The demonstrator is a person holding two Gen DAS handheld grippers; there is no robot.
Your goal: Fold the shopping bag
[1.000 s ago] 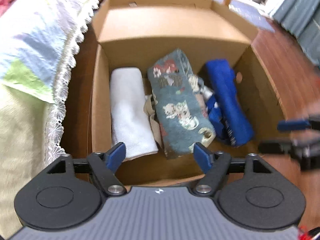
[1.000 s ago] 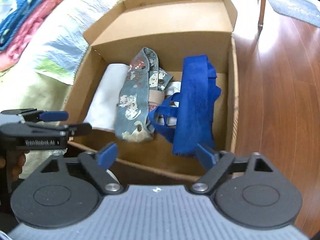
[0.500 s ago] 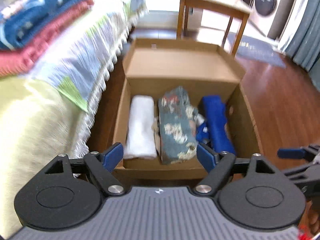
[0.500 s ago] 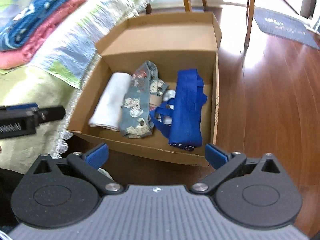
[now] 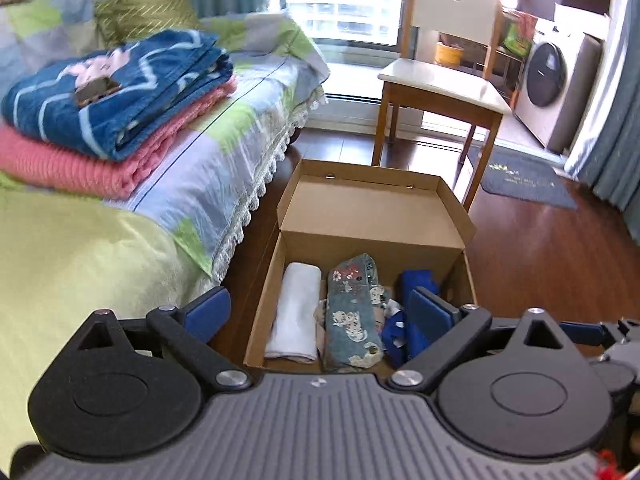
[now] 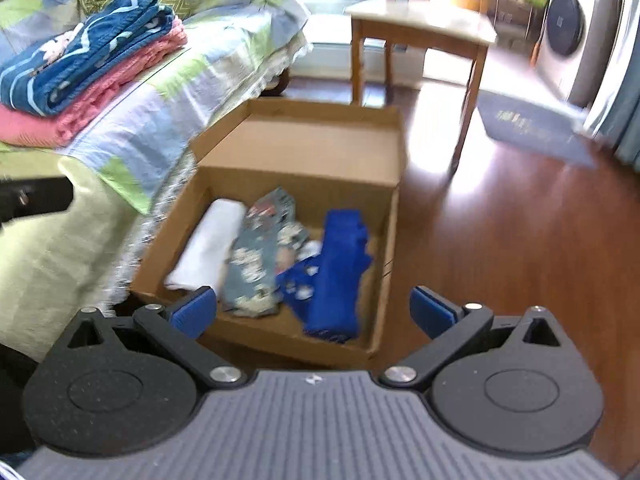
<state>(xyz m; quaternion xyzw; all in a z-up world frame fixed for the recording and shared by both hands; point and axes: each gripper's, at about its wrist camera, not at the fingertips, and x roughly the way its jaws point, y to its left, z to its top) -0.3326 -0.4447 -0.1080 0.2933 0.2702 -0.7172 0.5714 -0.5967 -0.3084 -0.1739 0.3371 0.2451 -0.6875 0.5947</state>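
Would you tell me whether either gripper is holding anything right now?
Nothing is held: the left gripper and right gripper are both open and empty.

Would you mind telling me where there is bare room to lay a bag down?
The yellow-green bedspread in front of the stacked blankets is bare, and so is the wooden floor right of the cardboard box. The box itself is crowded with three folded bags.

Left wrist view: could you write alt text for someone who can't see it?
An open cardboard box on a wooden floor holds three folded bags side by side: white, cat-print, blue. The left gripper hovers above, jaws open, beside a bed.
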